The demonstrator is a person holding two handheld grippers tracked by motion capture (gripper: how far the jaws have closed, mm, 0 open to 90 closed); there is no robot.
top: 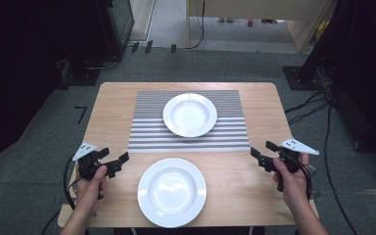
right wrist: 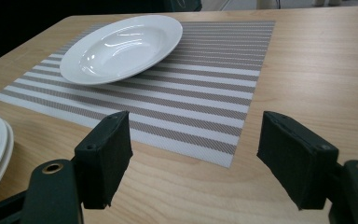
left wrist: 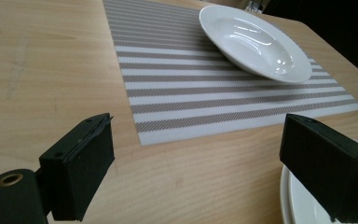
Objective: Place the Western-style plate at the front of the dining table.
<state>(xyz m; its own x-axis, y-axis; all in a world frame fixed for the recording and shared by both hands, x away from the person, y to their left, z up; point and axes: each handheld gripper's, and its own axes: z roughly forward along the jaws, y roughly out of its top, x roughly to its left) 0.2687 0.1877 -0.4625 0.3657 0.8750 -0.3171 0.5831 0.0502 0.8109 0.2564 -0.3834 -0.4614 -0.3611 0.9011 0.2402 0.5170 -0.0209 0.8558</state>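
Flanking the near plate [top: 172,192] with the left gripper [top: 115,156] and the right gripper [top: 262,150], one off each side of it and slightly beyond its far rim, not touching it. Holding both sets of jaws released and gaping, with nothing but bare counter [top: 112,107] between them.

Judging the work as hardly started: nothing grasped yet, the near plate sitting untouched at the front edge of the counter, and the closing-in and gripping yet to come.

Noting the far plate [top: 190,114] beyond the near plate, resting on a mat [top: 147,132]. Seeing both as round, white, glossy, shallow-welled and wide-rimmed, probably glazed ceramic and slippery. Possibly showing a second rim under the near plate in the right gripper view. Reading the mat as rectangular woven cloth in grey and white stripes, and the counter as pale, smooth wood grain.
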